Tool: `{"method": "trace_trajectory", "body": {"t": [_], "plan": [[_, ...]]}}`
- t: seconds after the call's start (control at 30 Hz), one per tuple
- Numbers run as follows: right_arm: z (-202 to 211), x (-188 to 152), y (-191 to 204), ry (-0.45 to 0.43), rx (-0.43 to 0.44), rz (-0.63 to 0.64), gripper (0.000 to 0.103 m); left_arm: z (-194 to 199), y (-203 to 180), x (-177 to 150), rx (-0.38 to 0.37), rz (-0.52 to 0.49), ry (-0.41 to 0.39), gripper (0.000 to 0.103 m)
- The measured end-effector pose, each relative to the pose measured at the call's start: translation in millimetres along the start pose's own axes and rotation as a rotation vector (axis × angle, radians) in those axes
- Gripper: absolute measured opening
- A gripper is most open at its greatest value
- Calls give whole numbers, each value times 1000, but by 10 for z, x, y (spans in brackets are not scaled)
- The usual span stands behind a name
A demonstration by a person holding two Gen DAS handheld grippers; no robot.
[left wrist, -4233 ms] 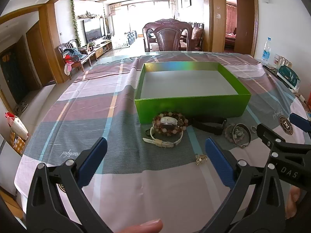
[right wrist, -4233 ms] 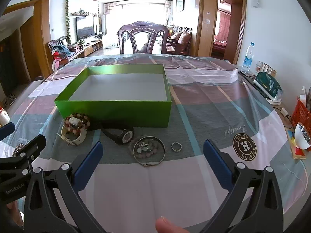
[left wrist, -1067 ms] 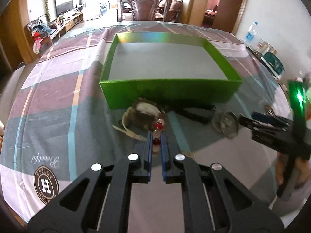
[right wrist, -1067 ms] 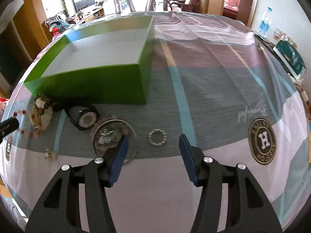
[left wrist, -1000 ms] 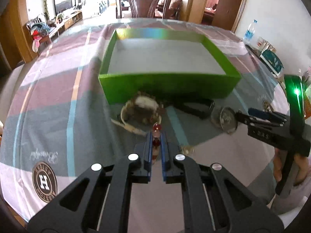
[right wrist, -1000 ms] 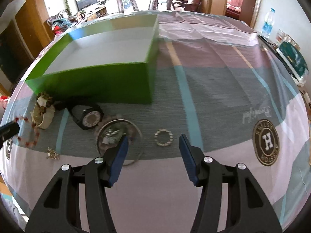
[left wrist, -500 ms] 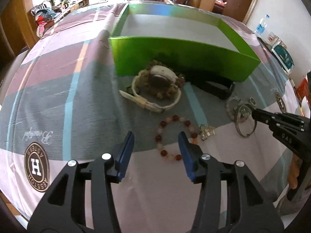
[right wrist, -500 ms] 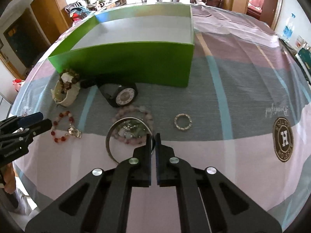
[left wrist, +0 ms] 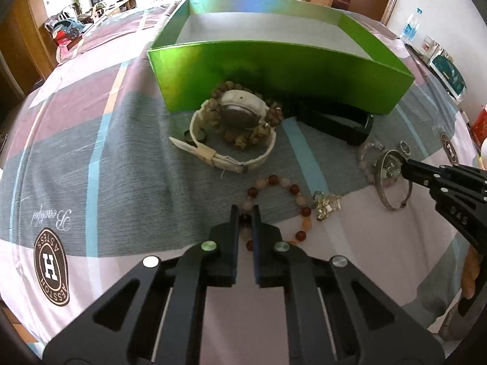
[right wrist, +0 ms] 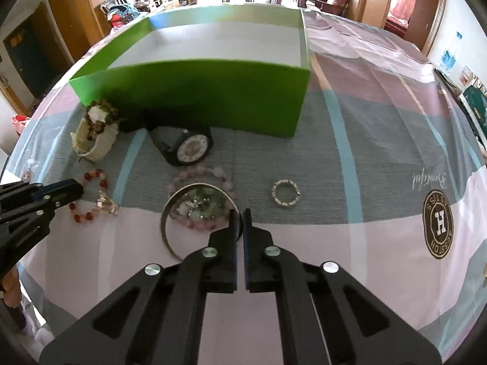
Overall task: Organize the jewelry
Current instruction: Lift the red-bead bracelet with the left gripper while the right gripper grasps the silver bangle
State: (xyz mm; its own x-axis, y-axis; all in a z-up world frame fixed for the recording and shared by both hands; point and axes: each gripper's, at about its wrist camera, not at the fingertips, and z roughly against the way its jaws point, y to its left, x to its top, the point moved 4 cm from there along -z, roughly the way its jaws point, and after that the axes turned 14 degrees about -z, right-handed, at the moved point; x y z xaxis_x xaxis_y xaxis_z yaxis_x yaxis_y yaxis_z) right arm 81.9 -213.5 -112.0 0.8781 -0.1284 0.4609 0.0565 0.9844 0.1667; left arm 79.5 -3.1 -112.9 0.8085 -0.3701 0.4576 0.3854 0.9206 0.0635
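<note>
Left wrist view: the left gripper [left wrist: 244,213] is closing its jaws on the red bead bracelet [left wrist: 278,182], lying before the green box [left wrist: 274,70]. Right gripper [right wrist: 239,214] is pinching the silver bangle [right wrist: 166,213] on the tablecloth [right wrist: 380,152].

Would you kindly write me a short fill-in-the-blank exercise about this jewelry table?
1. The left gripper pinches the red ____ bracelet.
2. The right gripper pinches the silver ____.
3. The box is coloured ____.
4. The black watch lies ____ the box.

Missing: beaded; bangle; green; outside
</note>
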Motion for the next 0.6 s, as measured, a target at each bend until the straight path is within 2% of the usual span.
{"method": "trace_trajectory", "body": {"t": [0.33, 0.53, 0.6], "plan": [[448, 249, 126, -123, 41, 19, 4, 566, 90, 150, 28, -13, -142, 8], [829, 630, 244, -272, 97, 11, 4, 982, 138, 454, 31, -68, -260, 8], [909, 793, 285, -299, 100, 17, 4, 1122, 193, 672, 50, -89, -303, 8]]}}
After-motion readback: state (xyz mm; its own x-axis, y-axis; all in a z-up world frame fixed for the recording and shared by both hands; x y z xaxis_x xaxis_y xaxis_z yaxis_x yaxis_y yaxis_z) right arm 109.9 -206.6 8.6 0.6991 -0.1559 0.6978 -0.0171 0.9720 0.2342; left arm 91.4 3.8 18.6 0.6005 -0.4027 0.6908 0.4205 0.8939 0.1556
